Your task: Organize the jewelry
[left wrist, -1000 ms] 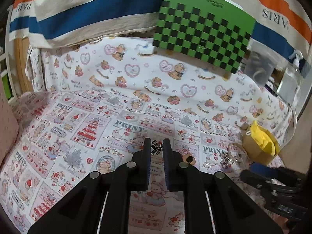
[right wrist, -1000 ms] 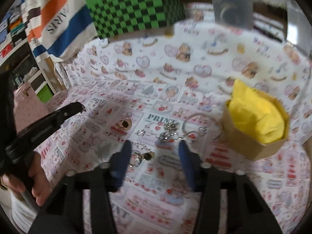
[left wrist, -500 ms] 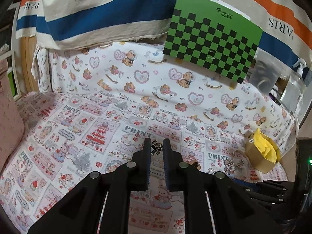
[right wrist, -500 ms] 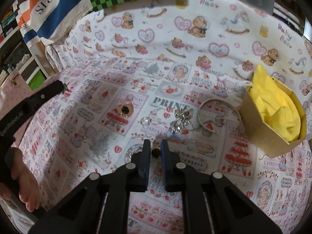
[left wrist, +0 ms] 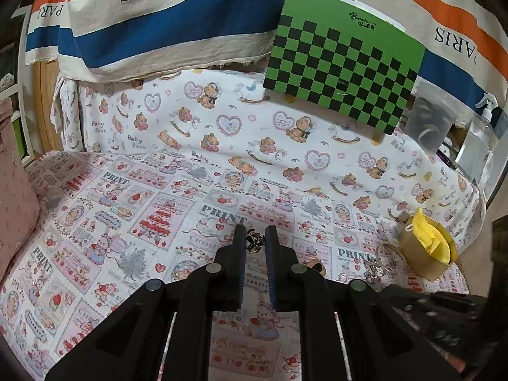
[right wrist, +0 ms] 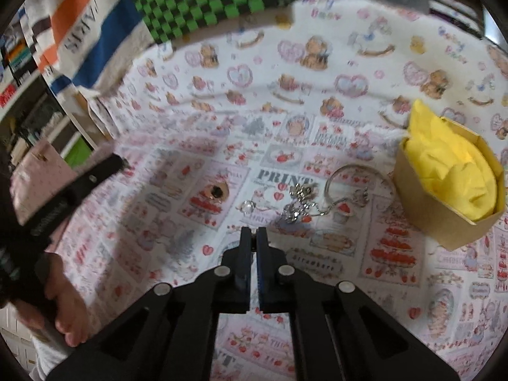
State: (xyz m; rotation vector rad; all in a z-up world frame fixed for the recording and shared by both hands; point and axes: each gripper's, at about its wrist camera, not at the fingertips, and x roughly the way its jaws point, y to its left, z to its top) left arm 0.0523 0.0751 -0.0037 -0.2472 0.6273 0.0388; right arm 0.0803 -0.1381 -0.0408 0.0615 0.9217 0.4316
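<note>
My left gripper (left wrist: pixel 255 240) is shut on a small dark and silver jewelry piece (left wrist: pixel 254 241), held above the printed cloth. My right gripper (right wrist: pixel 253 236) is shut on a small dark earring (right wrist: pixel 253 234) lifted off the cloth. On the cloth lie a silver bangle (right wrist: pixel 358 171), a tangle of silver charms and chain (right wrist: pixel 298 203), a clear stone ring (right wrist: pixel 247 205) and a tan ring with a dark stone (right wrist: pixel 218 191). A cardboard box with yellow paper (right wrist: pixel 451 174) stands at the right; it also shows in the left wrist view (left wrist: pixel 427 247).
A green and black checkerboard (left wrist: pixel 343 63) leans at the back under a striped PARIS cloth (left wrist: pixel 165 25). A pink cushion (left wrist: pixel 16 190) lies at the left. A clear spray bottle (left wrist: pixel 476 139) stands back right. The left gripper and hand (right wrist: pixel 60 209) are at left in the right wrist view.
My right gripper closed on the small dark earring and lifted it off the cloth. My left gripper rose and pulled back, still holding its piece.
</note>
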